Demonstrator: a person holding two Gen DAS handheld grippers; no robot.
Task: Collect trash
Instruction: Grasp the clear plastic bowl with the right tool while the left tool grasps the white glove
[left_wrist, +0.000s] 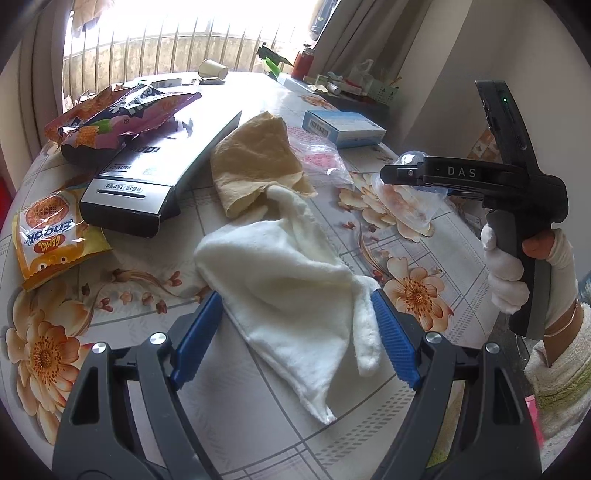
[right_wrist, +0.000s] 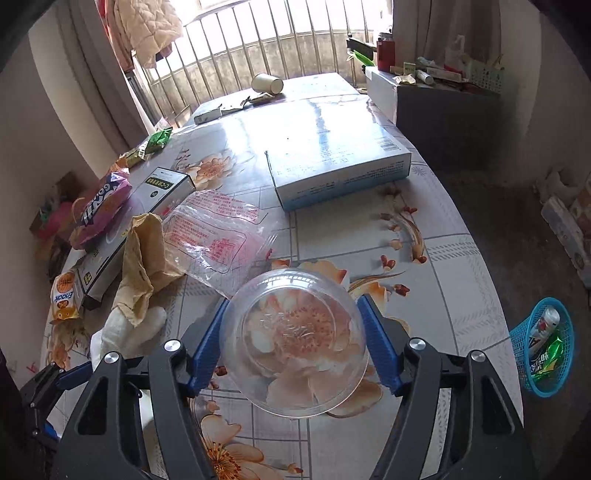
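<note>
Right wrist view, from the left: a purple snack bag (right_wrist: 99, 206) rests on a long dark box (right_wrist: 140, 221) on the floral table (right_wrist: 454, 266). At centre the right gripper (right_wrist: 291, 343) pinches a clear plastic bowl (right_wrist: 295, 343), empty. A blue basket (right_wrist: 545, 354) on the floor far right holds a can (right_wrist: 543, 325) and green wrapper (right_wrist: 550, 354). The left gripper (left_wrist: 295, 332) is spread, straddling a white cloth (left_wrist: 295, 288).

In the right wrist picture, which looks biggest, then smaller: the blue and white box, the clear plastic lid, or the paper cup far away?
1. Blue and white box
2. Clear plastic lid, close to the camera, so it may look bigger than it is
3. Paper cup, far off, so it looks tiny
</note>
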